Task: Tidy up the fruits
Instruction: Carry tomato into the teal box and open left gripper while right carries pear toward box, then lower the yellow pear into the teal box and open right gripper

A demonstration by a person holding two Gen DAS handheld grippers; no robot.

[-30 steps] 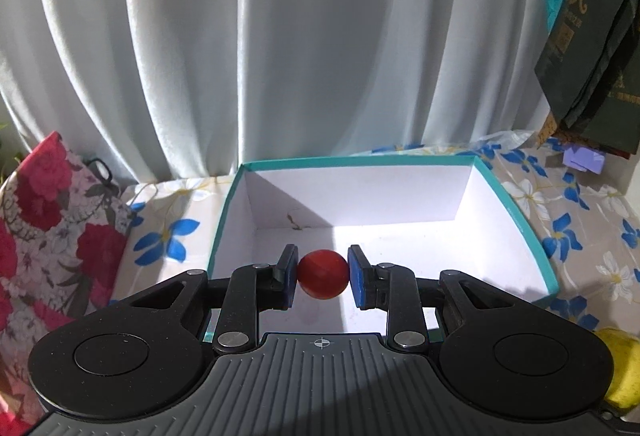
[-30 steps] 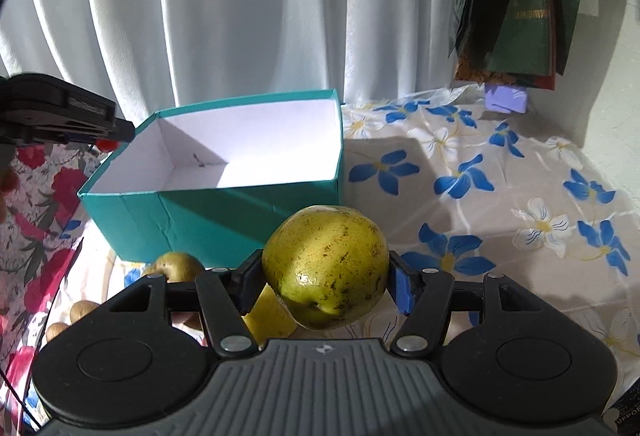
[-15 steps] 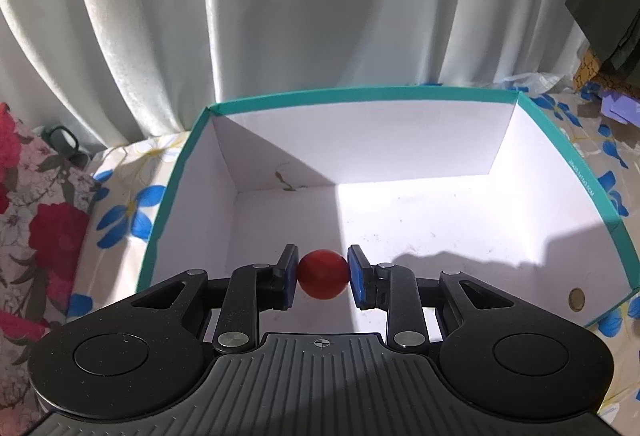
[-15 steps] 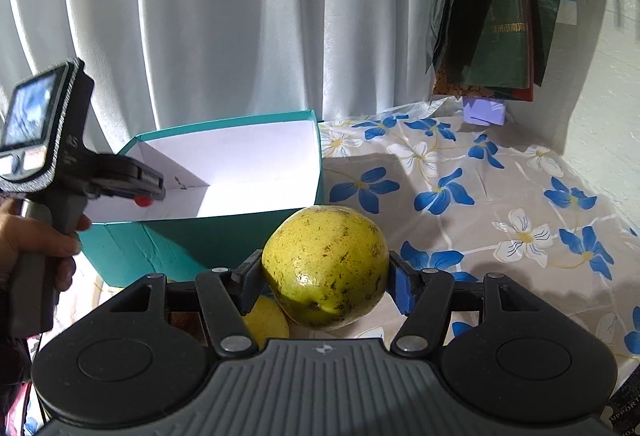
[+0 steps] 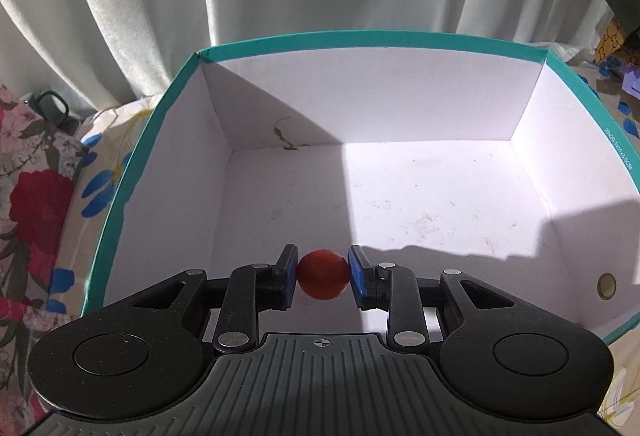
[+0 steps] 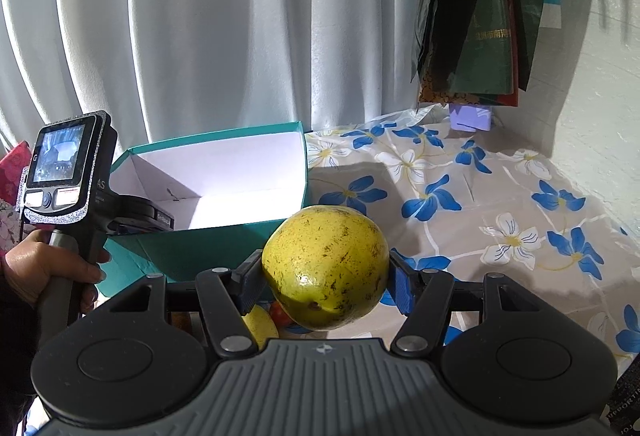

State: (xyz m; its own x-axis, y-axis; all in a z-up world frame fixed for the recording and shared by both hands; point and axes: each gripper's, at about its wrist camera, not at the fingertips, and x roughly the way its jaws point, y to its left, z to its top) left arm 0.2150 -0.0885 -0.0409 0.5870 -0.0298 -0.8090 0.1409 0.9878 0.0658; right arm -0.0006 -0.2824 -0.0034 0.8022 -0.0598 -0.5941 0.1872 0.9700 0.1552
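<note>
My left gripper (image 5: pixel 323 275) is shut on a small red round fruit (image 5: pixel 322 275) and holds it over the near part of the open teal box (image 5: pixel 372 37), whose white inside holds nothing else. My right gripper (image 6: pixel 325 278) is shut on a large speckled yellow-green fruit (image 6: pixel 325 266), held above the flowered tablecloth (image 6: pixel 500 212) to the right of and in front of the teal box (image 6: pixel 208 248). The left gripper's handle and screen (image 6: pixel 60 160) show in the right wrist view, reaching over the box's left end.
A yellow fruit (image 6: pixel 258 324) and a red fruit (image 6: pixel 280 312) lie on the cloth under my right gripper. Dark bags (image 6: pixel 480 16) hang at the back right near a wall. White curtains close the back. A red-flowered cloth (image 5: pixel 32 204) lies left of the box.
My left gripper has moved forward with the red fruit, from before the box to over its inside. My right gripper has risen and shifted a little with the yellow-green fruit.
</note>
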